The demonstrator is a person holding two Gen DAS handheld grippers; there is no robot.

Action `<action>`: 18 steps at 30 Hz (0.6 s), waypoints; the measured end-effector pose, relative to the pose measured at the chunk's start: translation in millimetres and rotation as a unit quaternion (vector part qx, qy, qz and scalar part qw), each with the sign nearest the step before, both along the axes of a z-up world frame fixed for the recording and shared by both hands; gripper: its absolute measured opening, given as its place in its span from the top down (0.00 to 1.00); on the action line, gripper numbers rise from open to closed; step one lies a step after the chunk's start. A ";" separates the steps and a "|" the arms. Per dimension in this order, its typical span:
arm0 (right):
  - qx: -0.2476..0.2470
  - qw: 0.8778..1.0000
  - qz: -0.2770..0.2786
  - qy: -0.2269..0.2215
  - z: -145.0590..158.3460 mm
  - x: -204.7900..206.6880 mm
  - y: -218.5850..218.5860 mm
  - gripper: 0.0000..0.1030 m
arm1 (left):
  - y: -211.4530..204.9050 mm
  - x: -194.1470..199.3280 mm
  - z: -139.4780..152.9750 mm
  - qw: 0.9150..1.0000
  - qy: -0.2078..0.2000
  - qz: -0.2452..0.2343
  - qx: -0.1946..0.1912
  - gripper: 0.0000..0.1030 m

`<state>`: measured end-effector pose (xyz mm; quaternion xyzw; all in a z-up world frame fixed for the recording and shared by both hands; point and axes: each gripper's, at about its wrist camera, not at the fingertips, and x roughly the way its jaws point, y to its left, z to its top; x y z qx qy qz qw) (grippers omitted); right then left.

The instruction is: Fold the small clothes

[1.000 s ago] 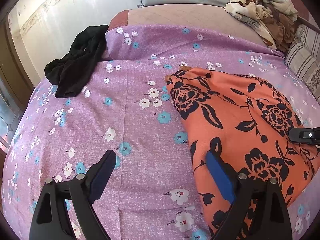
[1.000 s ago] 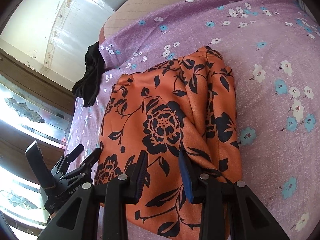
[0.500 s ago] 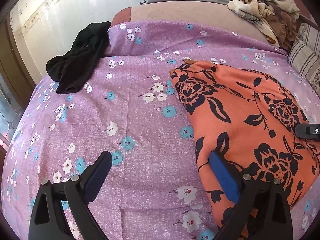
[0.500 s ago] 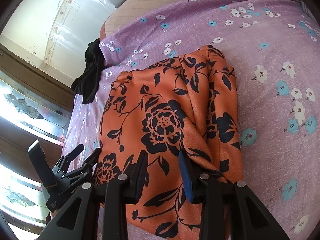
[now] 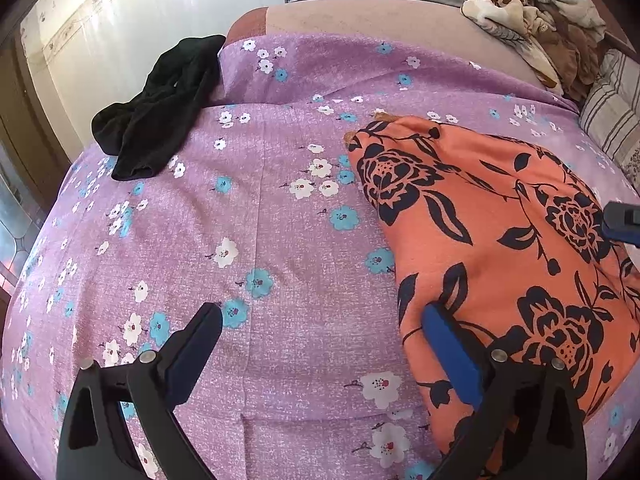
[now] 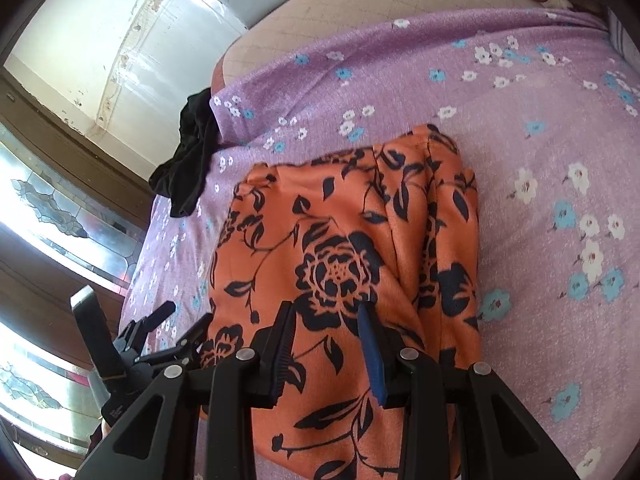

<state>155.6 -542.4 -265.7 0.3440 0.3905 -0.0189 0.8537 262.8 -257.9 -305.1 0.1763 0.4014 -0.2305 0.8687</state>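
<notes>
Left gripper (image 5: 320, 340) has just been spreading its jaws, and now they stand wide, nothing between them but purple floral bedsheet (image 5: 260, 240); its blue pad sits at the near edge of the orange floral garment (image 5: 500, 240). Right gripper (image 6: 328, 320) hovers half-parted over the same cloth, and whether it pinches any fabric I can't tell. The garment lies folded on the bed. Looks like a fold's been let go; the black garment (image 5: 160, 112) waits by the far corner.

Matt orange cloth garment (image 5: 500, 216), matt woven purple bedsheet (image 5: 260, 240), black cloth (image 5: 160, 108)
</notes>
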 end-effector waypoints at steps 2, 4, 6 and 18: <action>0.003 1.000 -0.018 0.007 -5.9 1.8 -6.5 0.65 | -0.1 0.0 -0.3 1.000 0.000 0.000 0.000 0.02; 0.014 0.999 -0.024 0.037 -20.5 4.8 -11.1 0.65 | -0.4 -0.2 -0.6 1.000 -0.001 0.000 0.001 0.02; 0.014 0.999 -0.025 0.032 -21.1 4.4 -11.2 0.65 | 0.0 0.5 -0.5 1.000 0.001 0.001 0.000 0.02; 0.012 0.998 -0.066 -0.016 3.4 -18.0 -33.1 0.42 | 8.4 3.0 23.1 0.998 0.005 -0.009 -0.057 0.02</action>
